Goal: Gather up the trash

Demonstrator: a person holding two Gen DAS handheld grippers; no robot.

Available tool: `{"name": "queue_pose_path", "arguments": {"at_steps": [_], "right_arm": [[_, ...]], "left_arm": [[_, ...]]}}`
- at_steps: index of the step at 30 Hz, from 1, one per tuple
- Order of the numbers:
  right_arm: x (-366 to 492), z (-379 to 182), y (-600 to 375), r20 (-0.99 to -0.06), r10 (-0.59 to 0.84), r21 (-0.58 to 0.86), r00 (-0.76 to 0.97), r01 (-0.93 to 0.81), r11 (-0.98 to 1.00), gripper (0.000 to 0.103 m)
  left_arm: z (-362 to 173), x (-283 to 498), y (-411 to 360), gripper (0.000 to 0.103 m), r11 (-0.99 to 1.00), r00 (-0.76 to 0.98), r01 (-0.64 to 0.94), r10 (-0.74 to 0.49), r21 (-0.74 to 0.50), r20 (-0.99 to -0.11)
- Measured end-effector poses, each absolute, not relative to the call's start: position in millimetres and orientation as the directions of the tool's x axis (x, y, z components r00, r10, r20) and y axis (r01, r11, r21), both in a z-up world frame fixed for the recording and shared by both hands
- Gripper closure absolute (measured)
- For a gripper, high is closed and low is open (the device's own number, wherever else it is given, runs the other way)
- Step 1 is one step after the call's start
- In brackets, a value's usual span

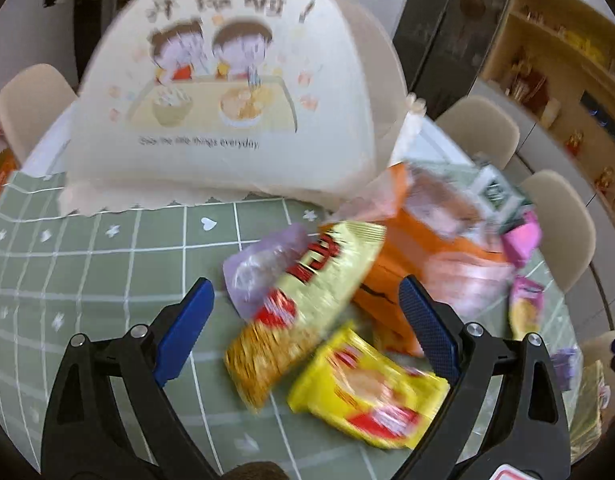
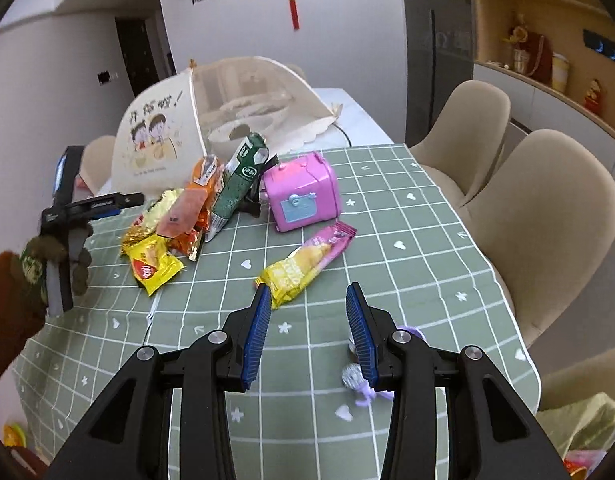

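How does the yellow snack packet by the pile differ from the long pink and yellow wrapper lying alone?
The yellow snack packet is short, squarish and touches the pile; the long pink and yellow wrapper is slender, two-coloured and lies apart, just ahead of the right tongs. Both lie flat on the green checked tablecloth.

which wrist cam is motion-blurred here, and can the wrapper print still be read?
Left wrist view: heavy motion smear; the yellow snack wrapper and the cream mesh food cover have unreadable print, though the left gripper itself stays sharp. Right wrist view: crisp; the pink-and-yellow snack packet and pink toy case have clean edges, with fisheye bending on the green checked tablecloth.
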State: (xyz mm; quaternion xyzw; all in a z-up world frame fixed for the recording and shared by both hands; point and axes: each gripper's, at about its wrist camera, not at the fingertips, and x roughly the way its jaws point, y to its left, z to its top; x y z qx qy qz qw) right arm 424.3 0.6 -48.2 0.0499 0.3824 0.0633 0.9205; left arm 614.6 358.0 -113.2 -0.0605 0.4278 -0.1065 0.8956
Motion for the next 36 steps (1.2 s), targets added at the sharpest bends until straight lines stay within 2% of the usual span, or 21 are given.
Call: {"name": "queue_pose_path", "arguments": {"at_steps": [4, 6, 9, 12, 16, 23, 25, 27, 28, 33, 36], "right_arm": [[453, -53, 21, -0.732, 0.155, 0.116, 0.664, -0.103, 0.988, 0.065], [469, -53, 33, -0.743, 0.163, 0.098, 0.649, -0.135, 0.986, 0.065], [489, -50, 53, -0.743, 0.158, 0.057, 0.651, -0.173, 0.983, 0.065], [507, -49, 66, -0.741, 0.163, 0.045, 0.652, -0.193, 0.98, 0.065], [540, -48, 85, -0.74, 0.198, 0.086, 0.643, -0.202, 0.976, 0.065], [607, -38, 110, -0.702, 0.165, 0.041, 0.693, -0.193, 0.98, 0.065], [631, -35, 114, -0.692, 0.155, 0.014, 0.705, -0.201, 0.979, 0.065], [653, -35, 118, -0.699, 0.139, -0.013, 0.701, -0.207, 0.978, 0.065], [665, -37, 120, -0.706, 0.128, -0.026, 0.696, -0.207, 0.978, 0.065], [698, -60, 121, -0.777, 0.134, 0.002, 0.615, -0.211, 0.977, 0.065], [680, -69, 126, -0.802, 0.212, 0.058, 0.559, -0.28, 0.958, 0.065]], "left_arm": [[-137, 635, 358, 0.031, 0.964, 0.556, 0.134, -0.264, -0.229, -0.788], [-144, 635, 359, 0.052, 0.954, 0.522, 0.125, -0.297, -0.273, -0.799], [-149, 619, 362, 0.069, 0.931, 0.484, 0.103, -0.354, -0.35, -0.8], [-145, 595, 365, 0.076, 0.907, 0.474, 0.102, -0.405, -0.408, -0.782], [-141, 561, 368, 0.077, 0.89, 0.457, 0.1, -0.438, -0.445, -0.774], [-133, 527, 365, 0.077, 0.886, 0.467, 0.14, -0.453, -0.443, -0.759], [-132, 524, 363, 0.073, 0.88, 0.468, 0.159, -0.466, -0.447, -0.751], [-132, 520, 363, 0.054, 0.867, 0.47, 0.163, -0.488, -0.471, -0.735], [-133, 522, 363, 0.052, 0.863, 0.471, 0.16, -0.494, -0.48, -0.731], [-131, 524, 371, 0.051, 0.865, 0.492, 0.127, -0.479, -0.485, -0.727], [-125, 523, 382, 0.049, 0.87, 0.523, 0.114, -0.463, -0.479, -0.716]]}}
